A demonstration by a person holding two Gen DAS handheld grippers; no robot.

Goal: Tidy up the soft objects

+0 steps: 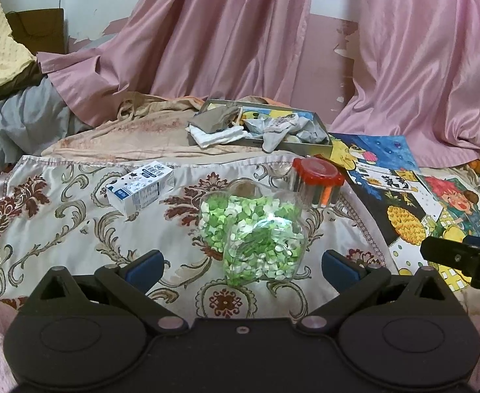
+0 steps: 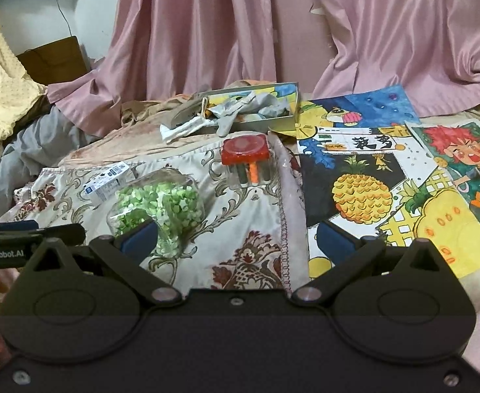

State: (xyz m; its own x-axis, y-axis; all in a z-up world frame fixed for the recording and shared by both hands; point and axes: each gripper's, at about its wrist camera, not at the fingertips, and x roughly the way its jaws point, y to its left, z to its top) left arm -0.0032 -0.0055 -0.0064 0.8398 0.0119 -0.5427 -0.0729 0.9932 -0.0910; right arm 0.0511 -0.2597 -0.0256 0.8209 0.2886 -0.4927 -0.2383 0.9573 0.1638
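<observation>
Where they fill the tray (image 1: pixel 320 123), socks (image 1: pixel 274 131) lie crumpled (grey-white).

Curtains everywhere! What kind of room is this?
Probably a bedroom at home: pink curtains under a window, a patterned bedspread over a bed, and a box of socks to tidy.

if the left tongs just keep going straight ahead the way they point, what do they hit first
Most likely the clear jar of green and white bits, lying on its side on the patterned cloth between the open left tongs and slightly right of centre. Depth is hard to judge through the fisheye.
</observation>
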